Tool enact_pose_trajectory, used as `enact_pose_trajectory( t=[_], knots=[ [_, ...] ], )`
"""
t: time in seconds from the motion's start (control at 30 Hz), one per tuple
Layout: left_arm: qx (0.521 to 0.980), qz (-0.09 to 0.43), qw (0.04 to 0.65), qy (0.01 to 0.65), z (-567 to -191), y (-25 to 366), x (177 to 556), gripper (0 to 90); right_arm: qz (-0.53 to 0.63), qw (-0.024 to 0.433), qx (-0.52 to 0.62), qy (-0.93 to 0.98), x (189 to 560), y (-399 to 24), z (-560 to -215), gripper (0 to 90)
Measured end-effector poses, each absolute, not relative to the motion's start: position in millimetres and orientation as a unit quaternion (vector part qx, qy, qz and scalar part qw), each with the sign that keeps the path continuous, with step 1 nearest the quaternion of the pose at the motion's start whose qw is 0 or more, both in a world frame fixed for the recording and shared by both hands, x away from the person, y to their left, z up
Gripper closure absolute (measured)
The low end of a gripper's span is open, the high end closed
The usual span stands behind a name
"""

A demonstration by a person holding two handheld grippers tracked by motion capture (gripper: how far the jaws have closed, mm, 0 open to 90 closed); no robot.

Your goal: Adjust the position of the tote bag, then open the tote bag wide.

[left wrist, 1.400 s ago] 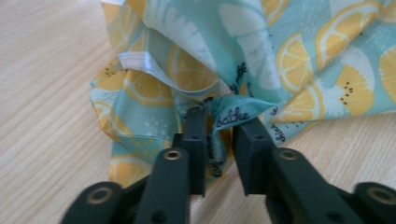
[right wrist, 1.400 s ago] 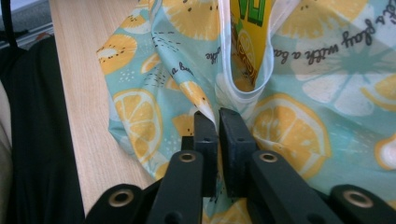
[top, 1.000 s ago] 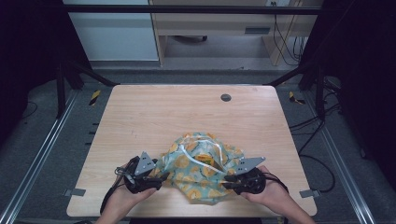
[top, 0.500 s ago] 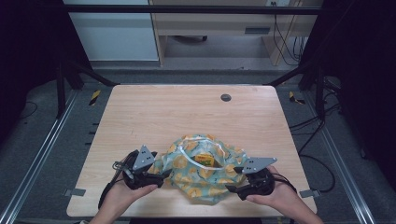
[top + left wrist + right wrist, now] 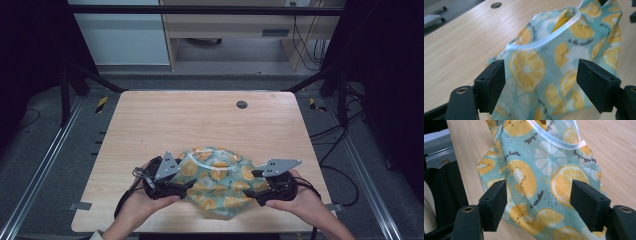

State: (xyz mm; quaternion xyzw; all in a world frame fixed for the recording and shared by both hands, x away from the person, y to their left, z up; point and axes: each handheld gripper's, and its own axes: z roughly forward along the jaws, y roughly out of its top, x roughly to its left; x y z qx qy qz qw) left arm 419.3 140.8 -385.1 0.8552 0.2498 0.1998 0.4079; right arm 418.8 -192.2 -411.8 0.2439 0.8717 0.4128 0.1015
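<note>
Lemon-print bag (image 5: 217, 182) lies crumpled at the worktop's (image 5: 200, 120) near edge, long axis across, white-trimmed mouth facing away, between the left gripper (image 5: 187, 186) and right gripper (image 5: 250, 191), both just released.

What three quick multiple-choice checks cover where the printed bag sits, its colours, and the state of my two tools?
1. Where on the table does the bag lie?
A. near the far edge
B. near the person's edge, between the two tools
C. off the table

2. What is printed on the bag?
A. red stripes
B. plain grey
C. yellow-orange citrus slices on pale teal

3. How do the left tool and right tool stand?
A. both open, pads off the bag
B. both shut on the bag
C. left shut, right open

Key: 1 B, the high view shows it at the near edge between both hands. 2 C, both gripper views show the slices. 3 A, each gripper view shows the pads apart and clear of the fabric.
</note>
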Motion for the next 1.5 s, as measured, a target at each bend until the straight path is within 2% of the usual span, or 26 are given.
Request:
enact_pose_trajectory(
  t=[0.2, 0.37, 0.53, 0.67, 0.77, 0.87, 0.9, 0.97, 1.03, 1.07, 1.17, 1.23, 1.27, 1.37, 1.5],
  knots=[
    [0.864, 0.197, 0.405, 0.225, -379, 122, 426, 23.1, 0.413, 0.098, 0.243, 0.872, 421, -190, -413, 35.2],
    [0.876, 0.167, 0.405, 0.201, -383, 106, 435, 20.5, 0.406, 0.095, 0.236, 0.878, 421, -186, -418, 48.8],
    [0.892, 0.150, 0.387, 0.178, -392, 88, 444, 15.4, 0.404, 0.086, 0.231, 0.881, 421, -185, -422, 53.4],
    [0.900, 0.137, 0.375, 0.176, -398, 84, 447, 17.0, 0.406, 0.085, 0.231, 0.880, 421, -186, -422, 53.9],
    [0.903, 0.136, 0.366, 0.178, -405, 84, 445, 21.6, 0.407, 0.085, 0.233, 0.879, 421, -187, -419, 53.9],
    [0.904, 0.145, 0.358, 0.185, -409, 85, 442, 35.2, 0.410, 0.087, 0.233, 0.877, 422, -188, -416, 52.3],
    [0.904, 0.154, 0.351, 0.188, -411, 86, 440, 43.2, 0.411, 0.086, 0.234, 0.877, 423, -187, -414, 50.7],
    [0.904, 0.155, 0.350, 0.189, -411, 86, 440, 46.1, 0.411, 0.088, 0.235, 0.877, 424, -187, -413, 49.8],
    [0.899, 0.158, 0.359, 0.195, -412, 88, 438, 53.8, 0.412, 0.091, 0.236, 0.876, 425, -185, -409, 46.7],
    [0.897, 0.158, 0.361, 0.197, -413, 90, 438, 62.0, 0.414, 0.093, 0.237, 0.874, 428, -182, -406, 45.3],
    [0.900, 0.157, 0.359, 0.189, -415, 93, 437, 74.6, 0.415, 0.098, 0.239, 0.872, 436, -176, -401, 44.5],
    [0.900, 0.155, 0.361, 0.188, -415, 93, 437, 77.2, 0.415, 0.100, 0.241, 0.872, 439, -174, -400, 44.6],
    [0.901, 0.152, 0.362, 0.186, -416, 93, 436, 82.7, 0.419, 0.101, 0.245, 0.868, 447, -170, -396, 44.6],
    [0.904, 0.145, 0.361, 0.178, -417, 94, 432, 86.8, 0.424, 0.107, 0.248, 0.864, 458, -163, -390, 45.5],
    [0.905, 0.141, 0.360, 0.177, -419, 95, 429, 87.5, 0.428, 0.109, 0.247, 0.862, 465, -153, -384, 46.2]
  ],
)
